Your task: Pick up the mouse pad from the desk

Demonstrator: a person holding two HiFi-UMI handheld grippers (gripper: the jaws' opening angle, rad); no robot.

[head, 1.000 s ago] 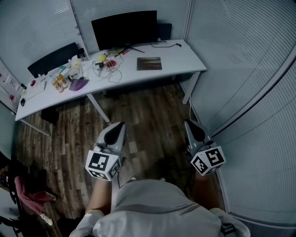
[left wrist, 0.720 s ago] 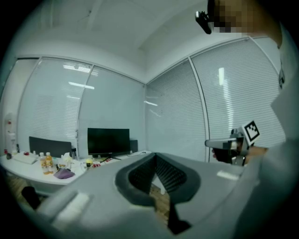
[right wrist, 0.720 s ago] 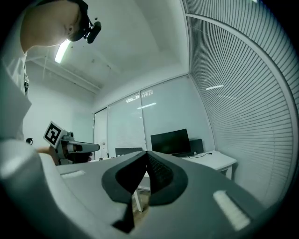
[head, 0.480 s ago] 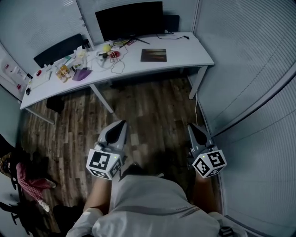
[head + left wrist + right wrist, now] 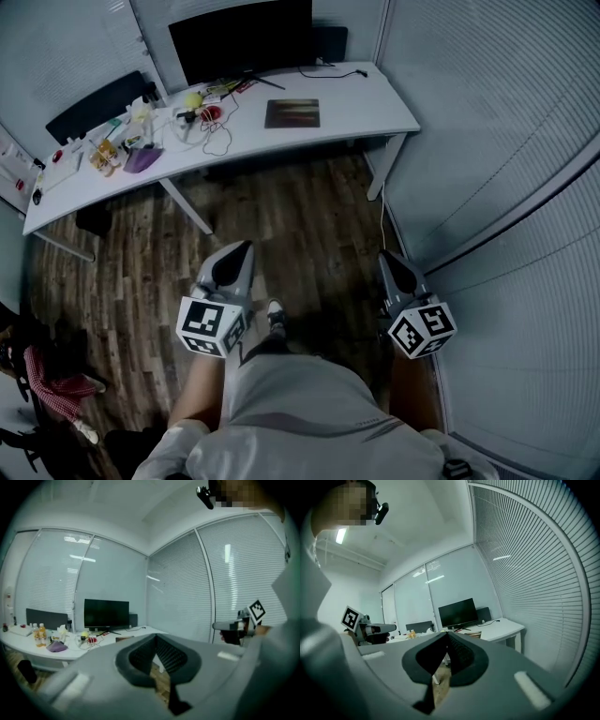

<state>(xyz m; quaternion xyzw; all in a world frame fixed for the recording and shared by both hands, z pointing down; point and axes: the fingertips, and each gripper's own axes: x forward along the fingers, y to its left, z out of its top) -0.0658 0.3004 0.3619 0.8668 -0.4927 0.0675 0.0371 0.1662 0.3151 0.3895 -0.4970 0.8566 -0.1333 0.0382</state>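
Note:
The mouse pad [image 5: 292,113] is a dark brownish rectangle lying flat on the white desk [image 5: 366,108], in front of the black monitor [image 5: 241,39]. It shows small in the left gripper view as the mouse pad [image 5: 123,639] and in the right gripper view as the mouse pad [image 5: 472,634]. My left gripper [image 5: 246,247] and right gripper [image 5: 382,255] hang over the wooden floor, far short of the desk. Both are shut with nothing between their jaws, pointing roughly level toward the desk.
Left of the pad lie cables, a red thing [image 5: 210,113], a yellow ball [image 5: 194,98], bottles [image 5: 101,153] and a purple cloth [image 5: 142,160]. A black chair [image 5: 94,105] stands behind the desk. Blind-covered glass walls [image 5: 497,141] close in on the right. Red checked cloth [image 5: 45,373] lies at lower left.
The desk has slid about in the head view as the person steps along. Both grippers stay shut and sit slightly lower in the picture. A shoe now shows between them.

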